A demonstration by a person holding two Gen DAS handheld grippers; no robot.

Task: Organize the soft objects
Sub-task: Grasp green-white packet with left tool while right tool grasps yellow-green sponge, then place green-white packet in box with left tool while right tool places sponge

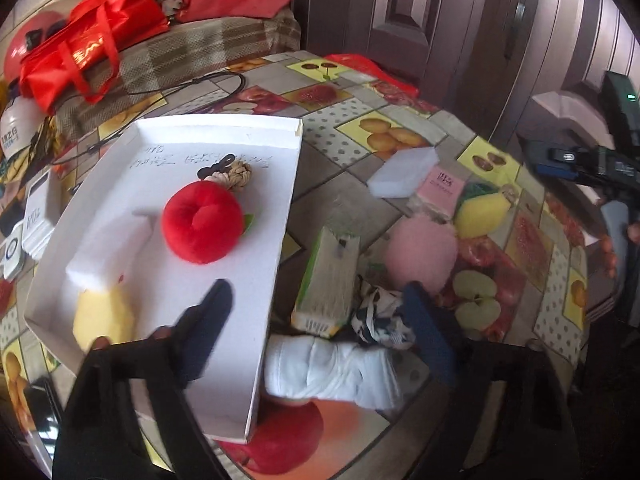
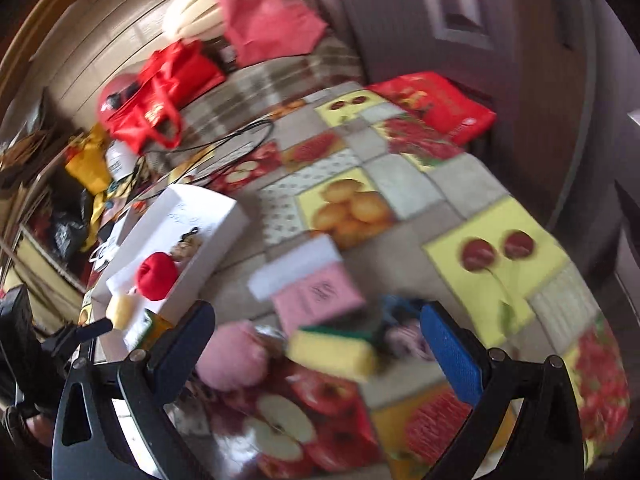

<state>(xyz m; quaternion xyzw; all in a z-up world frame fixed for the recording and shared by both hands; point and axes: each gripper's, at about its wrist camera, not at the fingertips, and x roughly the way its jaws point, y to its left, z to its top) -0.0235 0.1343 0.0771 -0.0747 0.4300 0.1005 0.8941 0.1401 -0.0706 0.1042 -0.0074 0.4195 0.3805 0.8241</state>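
Observation:
A white box (image 1: pixel 280 184) on the fruit-print table holds a red plush apple (image 1: pixel 202 224), a knotted rope charm (image 1: pixel 236 174), a white foam block (image 1: pixel 108 252) and a yellow sponge (image 1: pixel 102 320). My left gripper (image 1: pixel 316 328) is open above the box's right wall, over rolled white cloth (image 1: pixel 332 372) and a patterned cloth (image 1: pixel 380 316). My right gripper (image 2: pixel 316 344) is open, with a yellow-green sponge (image 2: pixel 332 354) between its fingers and a pink puff (image 2: pixel 232 356) by the left finger. The right wrist view is blurred.
On the table lie a green tissue pack (image 1: pixel 328 280), a white foam block (image 1: pixel 404 172), a pink packet (image 1: pixel 440 190) and a black cable (image 1: pixel 192 84). Red bags (image 1: pixel 88 52) sit on a checked cushion at the back. A door (image 1: pixel 420 8) stands behind.

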